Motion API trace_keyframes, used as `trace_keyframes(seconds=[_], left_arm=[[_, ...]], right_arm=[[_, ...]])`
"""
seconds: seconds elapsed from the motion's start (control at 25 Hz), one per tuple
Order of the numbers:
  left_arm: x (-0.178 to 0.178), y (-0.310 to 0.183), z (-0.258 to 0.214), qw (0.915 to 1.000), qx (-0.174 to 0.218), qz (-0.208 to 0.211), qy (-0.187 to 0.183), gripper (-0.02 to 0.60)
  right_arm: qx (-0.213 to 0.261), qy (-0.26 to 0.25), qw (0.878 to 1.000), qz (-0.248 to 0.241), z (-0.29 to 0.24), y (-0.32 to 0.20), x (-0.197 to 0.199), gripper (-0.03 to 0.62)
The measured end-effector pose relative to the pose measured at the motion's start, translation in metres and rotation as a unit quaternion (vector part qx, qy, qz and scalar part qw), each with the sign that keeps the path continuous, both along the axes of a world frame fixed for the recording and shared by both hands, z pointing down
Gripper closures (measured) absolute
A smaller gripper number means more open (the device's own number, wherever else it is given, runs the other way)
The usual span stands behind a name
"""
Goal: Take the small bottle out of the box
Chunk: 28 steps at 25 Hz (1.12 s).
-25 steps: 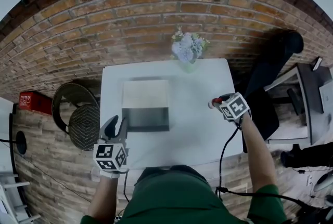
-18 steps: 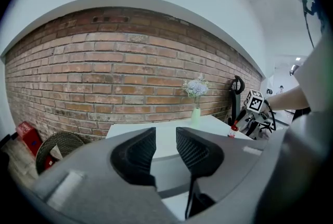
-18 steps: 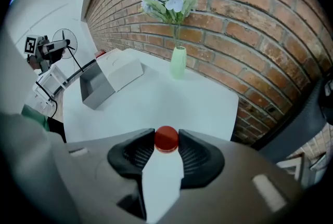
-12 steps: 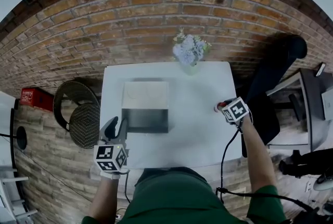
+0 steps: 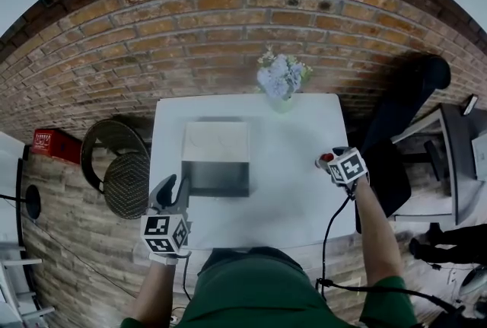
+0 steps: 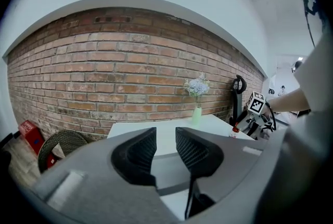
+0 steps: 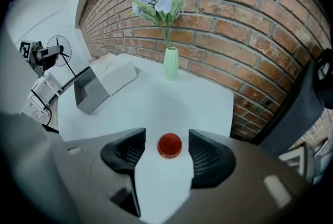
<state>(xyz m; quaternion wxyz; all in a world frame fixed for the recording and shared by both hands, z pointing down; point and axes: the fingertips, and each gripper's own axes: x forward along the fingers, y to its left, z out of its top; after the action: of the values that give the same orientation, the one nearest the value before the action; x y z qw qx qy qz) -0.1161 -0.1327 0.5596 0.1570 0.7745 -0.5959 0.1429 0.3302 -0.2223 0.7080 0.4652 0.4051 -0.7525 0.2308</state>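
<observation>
A small bottle with a red cap stands on the white table near its right edge, also visible as the bottle in the head view. My right gripper straddles it. Its jaws are opening, and both pads stand clear of the cap. The box sits left of centre with its white lid folded back and its dark inside showing. My left gripper hovers at the table's front left corner, apart from the box. Its jaws are parted with nothing between them.
A green vase of pale flowers stands at the table's far edge against the brick wall. A round woven basket and a red case lie on the floor to the left. A black chair is at the right.
My right gripper has shifted a little right and nearer with the bottle, and its jaws have spread off the bottle. The left gripper has barely moved.
</observation>
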Motion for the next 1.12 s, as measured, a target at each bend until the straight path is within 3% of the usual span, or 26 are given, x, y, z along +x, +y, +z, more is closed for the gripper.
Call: trace_keyframes(seconds=[0.12, 0.24, 0.36, 0.52, 0.64, 0.88, 1.12], left_arm=[[-0.004, 0.0, -0.003, 1.0, 0.003, 0.002, -0.002, 0.459], [-0.007, -0.002, -0.009, 1.0, 0.008, 0.006, -0.002, 0.459], [-0.009, -0.003, -0.019, 0.9998, 0.016, 0.012, 0.002, 0.459], [-0.007, -0.005, -0.032, 0.9991, 0.031, 0.026, 0.009, 0.459], [-0.009, -0.006, -0.042, 0.9985, 0.044, 0.031, 0.013, 0.459], [-0.005, -0.011, -0.067, 0.996, 0.074, 0.047, 0.017, 0.459], [0.0, -0.022, -0.107, 0.9911, 0.117, 0.061, 0.019, 0.459]], right_arm=[[0.032, -0.005, 0.999, 0.011, -0.024, -0.007, -0.004, 0.333], [0.103, -0.031, 0.993, 0.042, -0.064, -0.021, -0.012, 0.333], [0.189, -0.072, 0.976, 0.086, -0.109, -0.03, -0.022, 0.338], [0.259, -0.117, 0.954, 0.099, -0.155, -0.022, -0.05, 0.387], [0.281, -0.164, 0.942, 0.09, -0.18, -0.008, -0.087, 0.473], [0.318, -0.229, 0.918, 0.064, -0.23, 0.016, -0.156, 0.507], [0.354, -0.262, 0.897, 0.042, -0.278, 0.026, -0.194, 0.53]])
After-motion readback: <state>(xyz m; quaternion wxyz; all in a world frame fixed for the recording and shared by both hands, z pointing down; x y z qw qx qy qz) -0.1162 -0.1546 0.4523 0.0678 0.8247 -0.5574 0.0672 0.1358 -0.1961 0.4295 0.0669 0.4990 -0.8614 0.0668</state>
